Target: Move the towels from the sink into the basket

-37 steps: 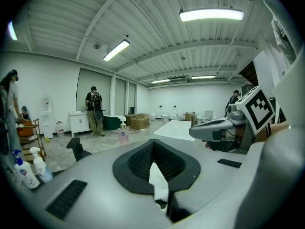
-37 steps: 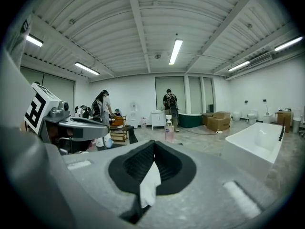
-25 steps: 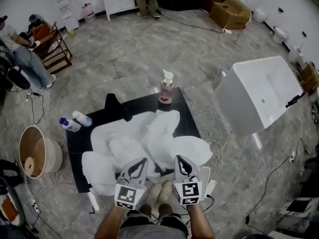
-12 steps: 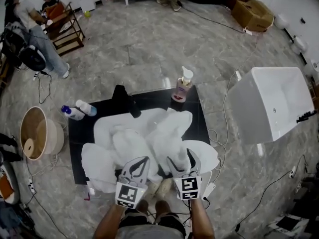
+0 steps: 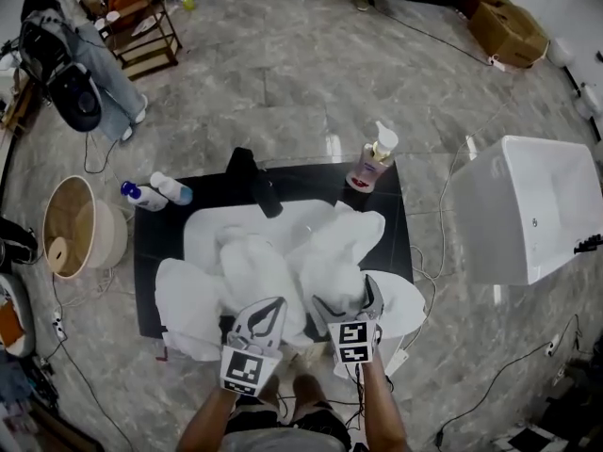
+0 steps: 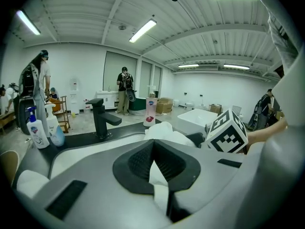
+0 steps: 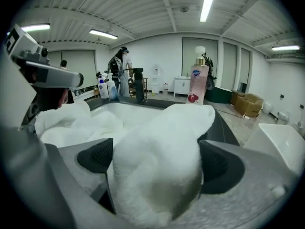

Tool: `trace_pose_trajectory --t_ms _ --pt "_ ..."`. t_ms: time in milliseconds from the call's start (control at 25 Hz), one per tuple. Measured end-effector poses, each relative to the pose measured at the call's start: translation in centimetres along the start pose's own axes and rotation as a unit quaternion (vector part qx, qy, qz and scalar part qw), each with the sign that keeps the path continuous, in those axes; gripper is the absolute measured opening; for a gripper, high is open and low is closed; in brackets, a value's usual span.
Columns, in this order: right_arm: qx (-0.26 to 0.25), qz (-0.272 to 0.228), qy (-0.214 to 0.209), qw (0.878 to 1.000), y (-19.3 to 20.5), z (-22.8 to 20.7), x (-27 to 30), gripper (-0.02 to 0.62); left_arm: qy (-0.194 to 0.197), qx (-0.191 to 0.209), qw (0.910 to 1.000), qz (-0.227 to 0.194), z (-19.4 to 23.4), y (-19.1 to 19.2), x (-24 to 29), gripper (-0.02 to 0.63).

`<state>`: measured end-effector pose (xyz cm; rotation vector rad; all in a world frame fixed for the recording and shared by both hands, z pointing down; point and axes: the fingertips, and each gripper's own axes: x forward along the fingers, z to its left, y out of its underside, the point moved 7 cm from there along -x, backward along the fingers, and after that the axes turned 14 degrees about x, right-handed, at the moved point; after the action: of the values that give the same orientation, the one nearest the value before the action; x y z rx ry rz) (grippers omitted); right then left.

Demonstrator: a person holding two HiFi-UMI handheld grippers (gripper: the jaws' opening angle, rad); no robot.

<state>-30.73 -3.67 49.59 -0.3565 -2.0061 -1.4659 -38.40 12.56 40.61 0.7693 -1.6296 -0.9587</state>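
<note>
Several white towels point(image 5: 254, 271) lie heaped in and over the white sink point(image 5: 203, 224), which is set in a black counter. My right gripper point(image 5: 347, 301) stands open at the heap's near right. Its jaws have just been opening, and a hump of towel point(image 7: 162, 142) rises between the pads point(image 7: 95, 156) without being pressed. My left gripper point(image 5: 271, 307) is shut at the heap's near edge. In the left gripper view point(image 6: 152, 144) a sliver of white cloth shows in the slit below its tips. The round wicker basket point(image 5: 80, 238) stands on the floor to the left of the counter.
A black faucet point(image 5: 254, 182) and a pink soap bottle point(image 5: 372, 163) stand at the counter's far edge, and two bottles point(image 5: 155, 193) lie at its far left. A white tub point(image 5: 532, 205) sits to the right. People and a shelf point(image 5: 141, 26) are far left, with cables on the floor.
Both grippers have come down onto the towel heap, the right one further. The right jaws went from shut to wide open around a towel hump. The left jaws stayed shut.
</note>
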Motion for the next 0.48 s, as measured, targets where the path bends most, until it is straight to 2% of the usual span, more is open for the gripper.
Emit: trace_pose_trajectory --t_ms 200,360,400,480 --pt "-0.018 0.041 0.007 0.999 1.7 -0.7 2.4 0.560 -0.008 0.010 0.9999 0.011 0.1 1.8 0.7 0.008" --pt "-0.053 0.071 0.016 0.996 2.2 -0.5 3.1 0.554 -0.025 -0.030 0.9991 0.018 0.1 1.8 0.5 0.008" --pt "-0.062 0.074 0.025 0.995 2.3 -0.6 3.2 0.532 -0.028 -0.038 0.9987 0.019 0.2 1.8 0.5 0.009" --pt "-0.080 0.077 0.046 0.993 2.5 -0.8 3.3 0.426 -0.031 -0.043 0.9984 0.021 0.2 2.1 0.6 0.008"
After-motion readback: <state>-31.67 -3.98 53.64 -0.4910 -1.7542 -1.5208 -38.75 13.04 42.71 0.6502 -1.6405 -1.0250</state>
